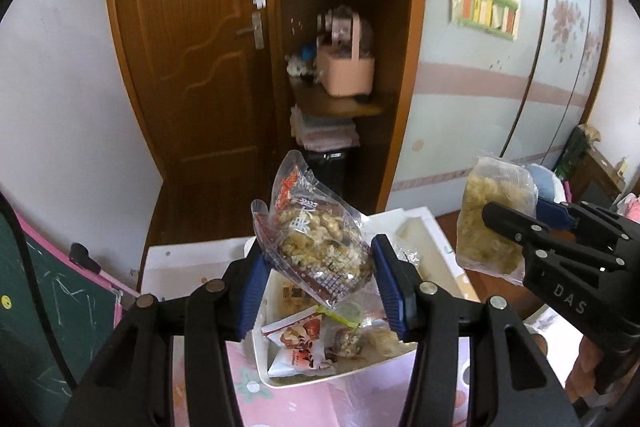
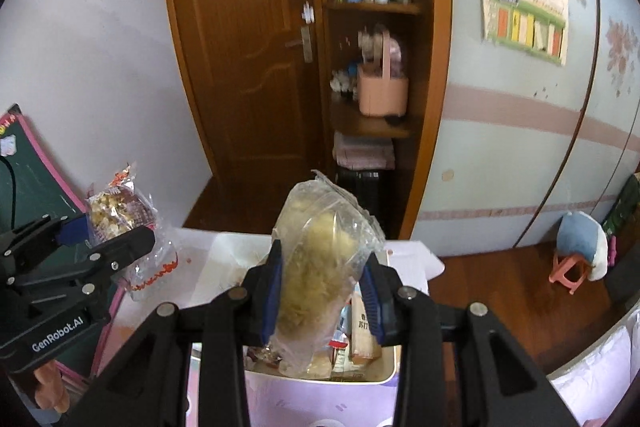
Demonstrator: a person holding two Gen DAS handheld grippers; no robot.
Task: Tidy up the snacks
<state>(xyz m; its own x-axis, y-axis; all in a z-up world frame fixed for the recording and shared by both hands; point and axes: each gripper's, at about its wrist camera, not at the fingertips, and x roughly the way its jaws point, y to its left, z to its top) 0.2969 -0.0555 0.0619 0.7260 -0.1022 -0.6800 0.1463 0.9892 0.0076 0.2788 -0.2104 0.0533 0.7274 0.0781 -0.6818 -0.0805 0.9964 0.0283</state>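
Note:
My left gripper is shut on a clear snack bag with red print and crumbly nut pieces, held above a white bin of wrapped snacks. It also shows in the right wrist view. My right gripper is shut on a clear bag of pale yellow snack, held above the same bin. That bag shows at the right of the left wrist view.
The bin sits on a pink patterned cloth. An open white box lies behind it. A brown door, wooden shelves with a pink basket, and a small stool stand beyond.

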